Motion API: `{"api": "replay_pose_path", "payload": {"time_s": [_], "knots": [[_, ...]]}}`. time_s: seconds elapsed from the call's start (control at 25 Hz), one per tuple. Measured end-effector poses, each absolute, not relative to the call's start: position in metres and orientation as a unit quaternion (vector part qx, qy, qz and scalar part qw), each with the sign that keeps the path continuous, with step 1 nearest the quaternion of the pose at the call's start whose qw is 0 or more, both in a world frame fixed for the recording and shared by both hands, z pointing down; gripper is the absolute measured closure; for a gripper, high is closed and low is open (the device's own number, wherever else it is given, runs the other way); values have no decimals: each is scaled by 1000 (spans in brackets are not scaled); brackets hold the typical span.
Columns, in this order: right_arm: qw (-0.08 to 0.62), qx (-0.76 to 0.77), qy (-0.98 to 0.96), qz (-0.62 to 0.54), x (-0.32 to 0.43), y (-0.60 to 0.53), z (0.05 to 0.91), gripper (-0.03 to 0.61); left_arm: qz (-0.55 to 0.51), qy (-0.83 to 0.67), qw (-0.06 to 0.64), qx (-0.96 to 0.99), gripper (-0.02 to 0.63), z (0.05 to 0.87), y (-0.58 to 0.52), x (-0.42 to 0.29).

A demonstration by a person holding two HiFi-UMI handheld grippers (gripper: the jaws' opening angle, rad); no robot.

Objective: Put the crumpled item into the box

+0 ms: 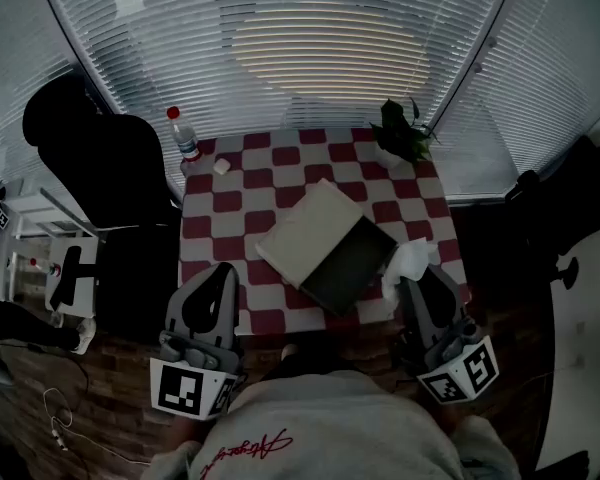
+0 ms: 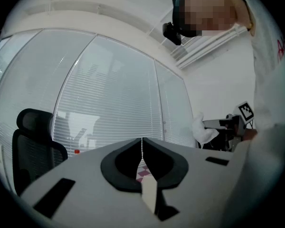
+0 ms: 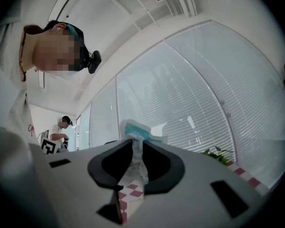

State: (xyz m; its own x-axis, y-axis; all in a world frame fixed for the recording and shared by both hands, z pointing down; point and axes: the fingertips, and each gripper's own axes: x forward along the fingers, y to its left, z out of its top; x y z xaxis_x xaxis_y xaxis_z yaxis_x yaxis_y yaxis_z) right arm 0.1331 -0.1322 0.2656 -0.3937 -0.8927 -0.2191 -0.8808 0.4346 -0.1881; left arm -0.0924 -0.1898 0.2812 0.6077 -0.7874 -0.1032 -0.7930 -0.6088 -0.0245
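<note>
head view: the table [image 1: 230, 220] with its red and white checks fills the middle of the frame. on it lies the box [image 1: 345, 270], open, its lid [image 1: 310, 228] folded out toward the upper left. your right gripper [image 1: 412, 286] sits at lower right. the crumpled item [image 1: 412, 260] is white, bunched at that gripper's tip, just beside the box's right rim and not inside it. your left gripper [image 1: 223, 270] is at lower left, over the table's near edge, apart from the box. a bottle [image 1: 185, 138] stands at the table's upper left corner and a plant [image 1: 400, 133] at its upper right. a black chair [image 1: 110, 168] stands left of the table.

left gripper view: your jaws are clenched together along a thin seam with nothing between them. the item [image 2: 202, 131] shows at right, at the far gripper's tip.

right gripper view: your jaws are grasping the item [image 3: 137, 133], which is pinched between them. a white and teal part pokes out above them. the plant [image 3: 218, 155] is at lower right.
</note>
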Motion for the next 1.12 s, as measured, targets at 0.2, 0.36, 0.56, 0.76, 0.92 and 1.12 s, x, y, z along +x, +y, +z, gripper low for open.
{"api": "replay_pose_path", "payload": {"time_s": [0.2,0.36,0.56,0.76,0.92,1.12], "knots": [[149,-518,842,-18,146,-137,256,500,41,456,37,-888,594,275,-184,-84],[146,-504,851,-14,149,-140,254,500,46,470,40,-881,594,271,-181,-81],[143,-496,856,-18,153,-149,258,500,47,480,47,-875,594,269,-177,-78],[139,-485,863,-11,148,-151,255,500,45,489,40,-870,594,271,-176,-81],[134,-481,866,-23,147,-154,261,500,34,489,31,-871,594,275,-173,-79],[129,-477,869,-26,141,-155,266,500,24,493,24,-869,594,284,-170,-83]]}}
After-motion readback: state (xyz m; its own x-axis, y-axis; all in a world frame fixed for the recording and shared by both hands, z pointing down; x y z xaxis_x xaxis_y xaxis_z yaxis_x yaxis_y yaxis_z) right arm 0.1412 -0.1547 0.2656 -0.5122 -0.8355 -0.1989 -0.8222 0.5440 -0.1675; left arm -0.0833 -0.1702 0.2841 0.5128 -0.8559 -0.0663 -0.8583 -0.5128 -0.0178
